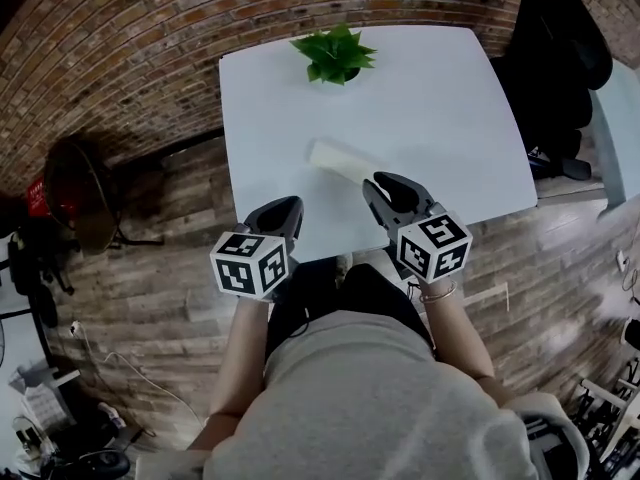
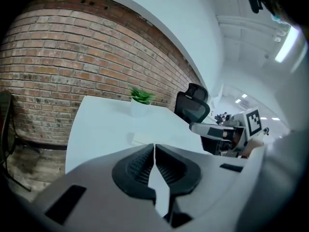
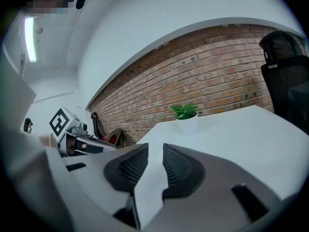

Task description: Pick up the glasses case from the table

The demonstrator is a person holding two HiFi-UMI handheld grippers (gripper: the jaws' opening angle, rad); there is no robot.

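Note:
The glasses case (image 1: 336, 157) is a pale, whitish oblong lying on the white table (image 1: 440, 118), near its front middle. In the left gripper view the glasses case (image 2: 141, 139) shows faintly just beyond the jaws. My left gripper (image 1: 291, 209) hovers at the table's front edge, left of and nearer than the case, with its jaws shut and empty (image 2: 154, 147). My right gripper (image 1: 379, 184) sits just right of the case's near end, jaws a little apart with nothing between them (image 3: 155, 150). The case is hidden in the right gripper view.
A small green plant (image 1: 334, 56) in a white pot stands at the table's far middle. A black office chair (image 1: 556, 58) is at the right side. A brick wall and wood floor surround the table; dark clutter (image 1: 75, 193) lies at the left.

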